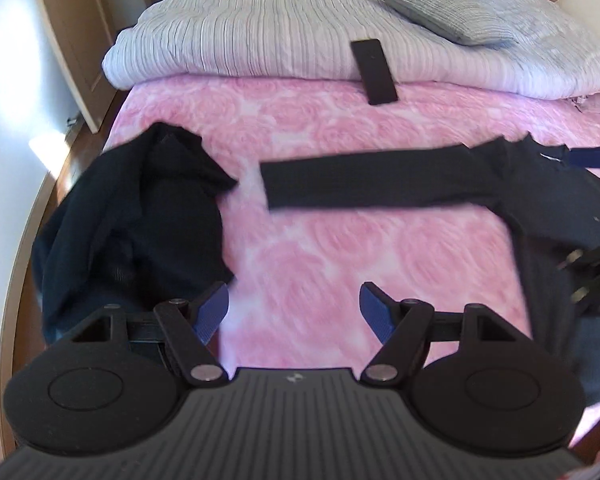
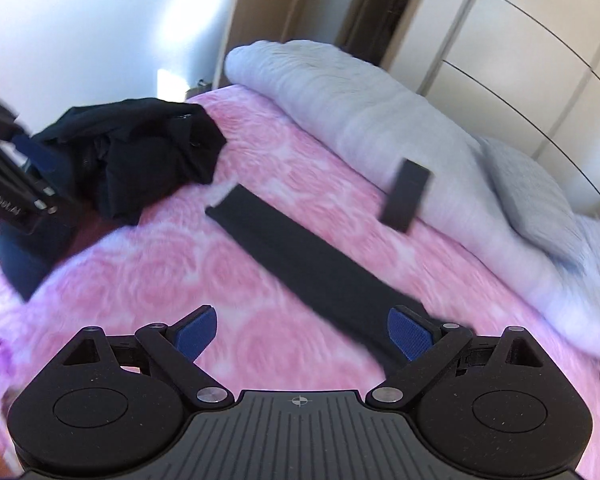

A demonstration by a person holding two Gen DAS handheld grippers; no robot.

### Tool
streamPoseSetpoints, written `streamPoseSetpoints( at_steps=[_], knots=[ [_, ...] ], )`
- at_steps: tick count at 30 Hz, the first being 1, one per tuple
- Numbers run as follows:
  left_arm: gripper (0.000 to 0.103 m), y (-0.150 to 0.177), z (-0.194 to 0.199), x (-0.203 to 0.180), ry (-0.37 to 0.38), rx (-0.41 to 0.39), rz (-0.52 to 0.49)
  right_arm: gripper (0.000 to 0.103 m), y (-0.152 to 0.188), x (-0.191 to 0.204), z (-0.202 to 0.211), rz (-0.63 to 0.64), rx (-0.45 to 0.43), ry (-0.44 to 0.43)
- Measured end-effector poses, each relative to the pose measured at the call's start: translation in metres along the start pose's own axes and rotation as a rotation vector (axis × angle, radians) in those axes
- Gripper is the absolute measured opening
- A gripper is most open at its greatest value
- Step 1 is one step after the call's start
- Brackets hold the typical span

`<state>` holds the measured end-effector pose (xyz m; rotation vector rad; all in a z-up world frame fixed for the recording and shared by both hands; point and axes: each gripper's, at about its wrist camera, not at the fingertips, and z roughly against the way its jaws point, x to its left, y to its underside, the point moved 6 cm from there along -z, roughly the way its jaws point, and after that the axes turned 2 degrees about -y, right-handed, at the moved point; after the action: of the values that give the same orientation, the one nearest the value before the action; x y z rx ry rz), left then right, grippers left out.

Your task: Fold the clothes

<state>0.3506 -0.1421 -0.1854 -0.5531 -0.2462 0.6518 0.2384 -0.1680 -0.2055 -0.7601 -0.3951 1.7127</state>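
Black garment lies sleeve-out on pink bedspread.

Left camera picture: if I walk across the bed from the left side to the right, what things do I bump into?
Crumpled dark clothes → long black sleeve lying flat on the pink bedspread → the rest of that dark top.

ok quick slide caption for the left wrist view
Open left gripper above pink bedspread, dark sleeve stretched ahead.
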Motion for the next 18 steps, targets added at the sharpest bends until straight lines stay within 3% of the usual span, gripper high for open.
streamPoseSetpoints(
  at_steps=[1, 4, 10, 17, 18],
  knots=[
    [0.069, -0.009, -0.012, 0.01, -0.002, -0.007, 0.003, 0.095, -0.008, 0.006, -0.022, 0.024, -0.002, 0.003],
    [0.069, -0.031, -0.043, 0.037, 0.002, -0.04, 0.02, 0.06, -0.03, 0.028, -0.088, 0.094, -0.001, 0.003],
    [0.069, -0.042, -0.093, 0.075, 0.001, -0.056, 0.051, 0.06, -0.044, 0.087, -0.206, 0.273, -0.019, -0.052],
    [0.069, -0.023, -0.118, 0.096, -0.004, -0.034, 0.11, 0.06, -0.054, 0.121, -0.289, 0.439, -0.064, -0.005],
    [0.069, -0.021, -0.119, 0.097, -0.003, -0.032, 0.111, 0.053, -0.056, 0.122, -0.295, 0.456, -0.068, 0.001]
  ],
)
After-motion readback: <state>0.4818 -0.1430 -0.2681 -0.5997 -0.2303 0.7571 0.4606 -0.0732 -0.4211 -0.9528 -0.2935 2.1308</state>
